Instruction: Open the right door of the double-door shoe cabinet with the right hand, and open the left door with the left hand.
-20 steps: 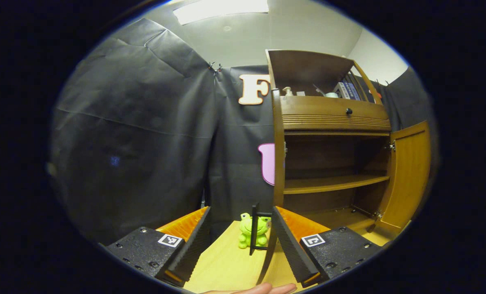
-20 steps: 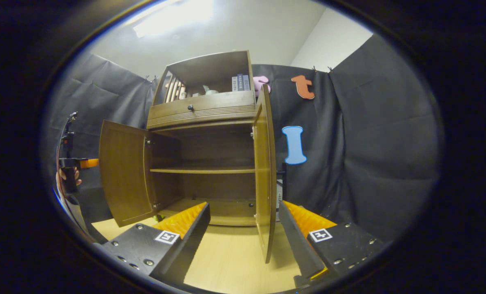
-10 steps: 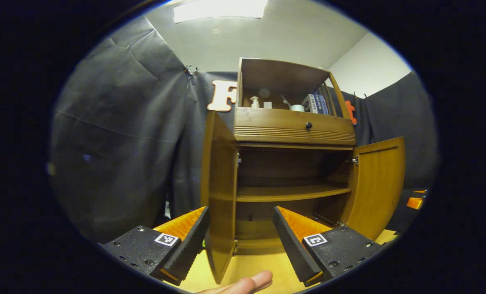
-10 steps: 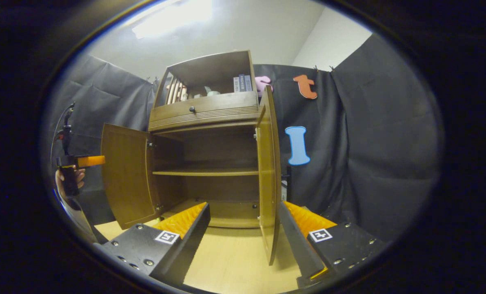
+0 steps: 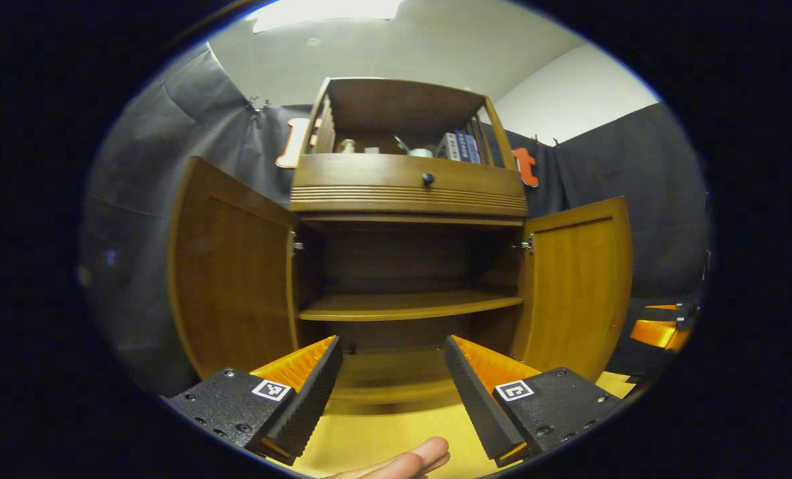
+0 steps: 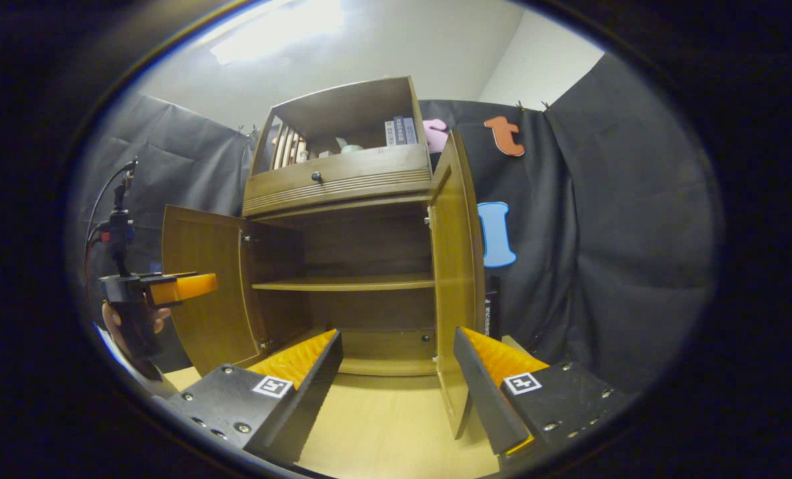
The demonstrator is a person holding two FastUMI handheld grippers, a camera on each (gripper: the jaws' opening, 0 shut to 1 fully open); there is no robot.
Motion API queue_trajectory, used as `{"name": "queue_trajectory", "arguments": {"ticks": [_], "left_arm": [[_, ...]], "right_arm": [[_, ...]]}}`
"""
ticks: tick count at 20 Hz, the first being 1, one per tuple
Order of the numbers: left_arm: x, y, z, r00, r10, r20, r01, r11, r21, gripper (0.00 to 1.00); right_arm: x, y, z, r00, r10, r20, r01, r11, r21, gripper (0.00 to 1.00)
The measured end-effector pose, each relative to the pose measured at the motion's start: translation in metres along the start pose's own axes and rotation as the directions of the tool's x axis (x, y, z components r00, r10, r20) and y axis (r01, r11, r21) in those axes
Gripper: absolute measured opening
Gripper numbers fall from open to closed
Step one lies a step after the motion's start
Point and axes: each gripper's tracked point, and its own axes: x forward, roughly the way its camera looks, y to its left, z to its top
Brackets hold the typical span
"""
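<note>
straight ahead at 12 o'clock in the left gripper view stands the shoe cabinet [image 5: 409, 193], its left door [image 5: 229, 273] at 9 o'clock and right door [image 5: 578, 279] at 3 o'clock both swung open. left gripper [image 5: 390, 392] and right gripper [image 6: 396, 386] both gape wide, holding nothing, above the worktop [image 6: 382, 426].

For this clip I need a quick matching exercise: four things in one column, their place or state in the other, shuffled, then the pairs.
Things:
1. left door
2. knob
3. books
4. middle shelf

Place or state:
A. standing in the open top compartment
B. bare, inside the cabinet
C. swung open, on the cabinet's left side
D. on the drawer front above the doors

Pairs: 1-C, 2-D, 3-A, 4-B
</note>
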Motion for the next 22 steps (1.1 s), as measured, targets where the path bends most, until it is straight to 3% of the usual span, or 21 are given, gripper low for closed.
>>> {"name": "queue_trajectory", "arguments": {"ticks": [5,12,15,22], "left_arm": [[0.033,-0.048,0.004,0.998,-0.049,0.029,0.049,0.999,-0.003,0.99],[0.069,-0.081,-0.032,0.996,-0.086,-0.031,0.085,0.996,-0.029,0.98],[0.078,-0.08,-0.05,0.993,-0.079,-0.089,0.08,0.997,0.001,1.0],[0.072,-0.057,-0.031,0.998,-0.047,-0.04,0.046,0.999,-0.02,0.98]], "right_arm": [[0.019,-0.002,-0.001,0.995,-0.101,-0.001,0.101,0.995,-0.009,1.0],[0.031,0.037,-0.007,0.999,-0.048,0.02,0.049,0.999,-0.014,0.99],[0.029,0.053,-0.017,0.999,-0.028,0.021,0.029,0.999,-0.021,0.99],[0.027,0.07,-0.009,0.997,-0.029,0.066,0.034,0.996,-0.081,0.98]]}}
